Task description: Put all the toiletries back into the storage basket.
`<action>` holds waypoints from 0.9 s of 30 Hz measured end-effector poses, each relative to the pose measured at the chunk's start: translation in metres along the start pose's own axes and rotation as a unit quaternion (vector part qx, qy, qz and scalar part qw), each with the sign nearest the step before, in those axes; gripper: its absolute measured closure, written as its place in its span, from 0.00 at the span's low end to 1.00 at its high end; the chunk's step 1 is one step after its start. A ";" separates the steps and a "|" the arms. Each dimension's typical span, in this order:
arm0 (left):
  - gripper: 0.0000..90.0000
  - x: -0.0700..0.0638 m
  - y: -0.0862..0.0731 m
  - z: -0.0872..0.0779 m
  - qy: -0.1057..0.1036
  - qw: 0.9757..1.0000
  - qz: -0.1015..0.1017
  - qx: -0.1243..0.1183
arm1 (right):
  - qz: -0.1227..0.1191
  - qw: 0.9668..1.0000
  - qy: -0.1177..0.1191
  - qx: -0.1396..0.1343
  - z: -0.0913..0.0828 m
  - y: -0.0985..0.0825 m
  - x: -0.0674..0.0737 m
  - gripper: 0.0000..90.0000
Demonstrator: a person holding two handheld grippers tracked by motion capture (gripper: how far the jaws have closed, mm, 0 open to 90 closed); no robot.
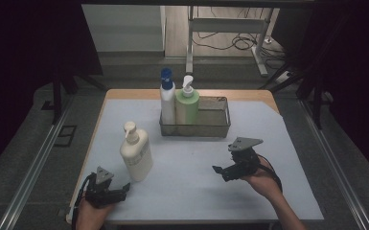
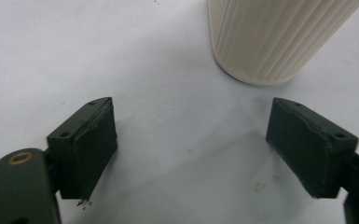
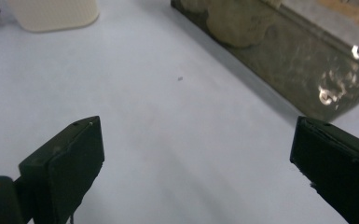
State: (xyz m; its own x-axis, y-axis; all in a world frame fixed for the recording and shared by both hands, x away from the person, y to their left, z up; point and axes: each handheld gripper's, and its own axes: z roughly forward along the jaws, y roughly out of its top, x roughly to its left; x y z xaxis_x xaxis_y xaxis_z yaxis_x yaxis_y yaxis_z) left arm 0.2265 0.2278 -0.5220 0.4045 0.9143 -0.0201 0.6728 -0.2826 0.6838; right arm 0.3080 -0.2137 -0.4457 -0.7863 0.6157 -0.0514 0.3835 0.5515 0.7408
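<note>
Pale bench [image 1: 196, 163] carries a cream pump bottle [image 1: 136, 152] upright at nine o'clock of centre, just beside the left gripper [image 1: 120, 190], whose empty jaws gape wide toward it for a grasp, while the right gripper [image 1: 219, 170] hovers wide open, holding nothing.

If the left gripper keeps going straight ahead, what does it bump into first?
Probably the cream pump bottle: it stands just ahead of the open left gripper, slightly toward one jaw, so it might only graze it.
</note>
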 end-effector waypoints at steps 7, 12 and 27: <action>0.25 0.002 0.002 -0.001 0.002 1.000 -0.006 -0.007 | 0.016 1.000 0.001 0.009 0.004 -0.029 0.004 0.03; 0.31 0.003 0.004 -0.003 -0.001 1.000 -0.005 -0.016 | 0.026 1.000 -0.001 0.014 0.006 -0.046 0.005 0.03; 0.54 0.003 0.012 0.000 -0.020 0.999 -0.001 -0.029 | 0.051 0.998 -0.007 0.035 0.021 -0.084 0.003 0.02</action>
State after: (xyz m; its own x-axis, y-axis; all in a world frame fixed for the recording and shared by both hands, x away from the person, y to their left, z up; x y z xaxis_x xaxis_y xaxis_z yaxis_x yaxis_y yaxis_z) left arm 0.2362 0.2272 -0.5135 0.4275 0.9026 -0.0502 0.6374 -0.2615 0.7248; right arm 0.2838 -0.2460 -0.5219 -0.7356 0.6774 0.0124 0.4937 0.5235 0.6944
